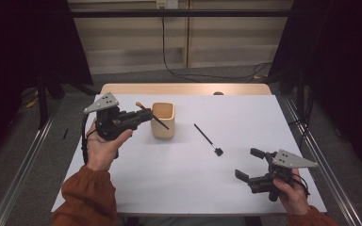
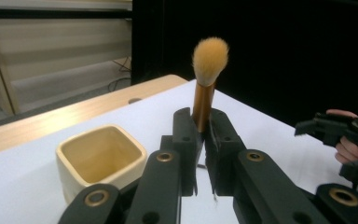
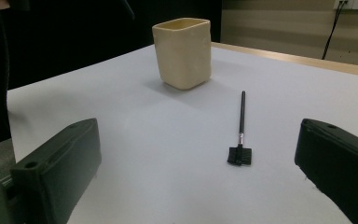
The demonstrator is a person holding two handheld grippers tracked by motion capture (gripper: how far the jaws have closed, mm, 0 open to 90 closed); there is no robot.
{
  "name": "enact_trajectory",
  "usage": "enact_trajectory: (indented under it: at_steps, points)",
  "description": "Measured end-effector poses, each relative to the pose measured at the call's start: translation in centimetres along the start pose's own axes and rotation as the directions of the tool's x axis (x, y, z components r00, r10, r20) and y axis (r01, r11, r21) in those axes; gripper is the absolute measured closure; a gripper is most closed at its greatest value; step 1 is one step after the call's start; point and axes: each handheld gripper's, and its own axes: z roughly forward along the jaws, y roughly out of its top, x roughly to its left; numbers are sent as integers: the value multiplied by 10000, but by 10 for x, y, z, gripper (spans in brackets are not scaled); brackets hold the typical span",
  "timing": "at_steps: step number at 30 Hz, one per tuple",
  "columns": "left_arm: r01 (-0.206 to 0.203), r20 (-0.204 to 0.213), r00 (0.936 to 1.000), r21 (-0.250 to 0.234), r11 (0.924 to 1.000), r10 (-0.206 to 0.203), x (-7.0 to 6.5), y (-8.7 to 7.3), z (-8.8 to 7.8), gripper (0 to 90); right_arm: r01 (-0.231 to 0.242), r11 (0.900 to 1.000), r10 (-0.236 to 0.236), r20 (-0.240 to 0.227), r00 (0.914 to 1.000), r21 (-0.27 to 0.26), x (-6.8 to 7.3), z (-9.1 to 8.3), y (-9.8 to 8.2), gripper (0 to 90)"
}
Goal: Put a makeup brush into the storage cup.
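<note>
A makeup brush with fluffy orange bristles and a copper ferrule stands between the jaws of my left gripper, which is shut on it. In the high view the left gripper is held just left of a cream square cup, and the brush's dark handle slants across the cup's front. The cup is hollow inside. A thin black brush lies flat on the white table. My right gripper rests open at the near right, facing the black brush and the cup.
The table's wooden far edge shows beyond the white sheet. Metal rails run along both sides on the floor, and cables lie on the floor behind. A person's hand with the right gripper shows far right in the left gripper view.
</note>
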Motion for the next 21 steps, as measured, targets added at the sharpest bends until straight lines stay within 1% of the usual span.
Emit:
enact_trajectory:
  at_steps: [2, 3, 4, 6, 8, 9, 11, 15, 18, 20, 21]
  points:
    - [-4, -137, 9999, -112, 9999, 2, 3, 3, 0, 836, -5, 10000, 5, -7, 10000, -18, 0, 0, 0, 0]
    - [-26, -169, 9999, -106, 9999, 24, 4, 5, 1, 836, -17, 10000, 17, 5, 10000, -27, 0, 0, 0, 0]
    - [-87, -311, 9995, -59, 9999, 85, 5, 7, 2, 836, -38, 10000, 38, 19, 10000, -42, 0, 0, 0, 0]
    - [-223, -300, 9993, -50, 9997, 221, 7, 12, 3, 835, -34, 10000, 34, 46, 10000, -76, 0, 0, 0, 0]
    - [-264, -399, 9989, -86, 9996, 260, 8, 17, 3, 836, -32, 10000, 32, 32, 10000, -82, 0, -1, 0, 0]
    - [-202, -384, 9991, -143, 9997, 196, 9, 19, 3, 836, -39, 10000, 39, 41, 10000, -81, 0, -1, 0, 0]
    - [-299, -570, 9979, -85, 9995, 294, 11, 23, 4, 836, -18, 10000, 19, 43, 10000, -80, 0, -1, 0, 0]
    - [-185, -696, 9974, -50, 9998, 181, 18, 26, 8, 836, -47, 9999, 47, 60, 10000, -124, 0, -1, 0, 0]
    - [-202, -822, 9964, 36, 9998, 204, 22, 28, 14, 836, -77, 9999, 78, 69, 9999, -83, 0, -1, -1, 0]
    - [-278, -1018, 9944, 79, 9996, 284, 24, 29, 17, 836, -61, 10000, 62, 70, 10000, -73, 0, 0, -1, 0]
    - [-234, -1038, 9943, 82, 9997, 241, 26, 29, 19, 836, -70, 9999, 71, 80, 9999, -80, 0, 0, -1, 0]
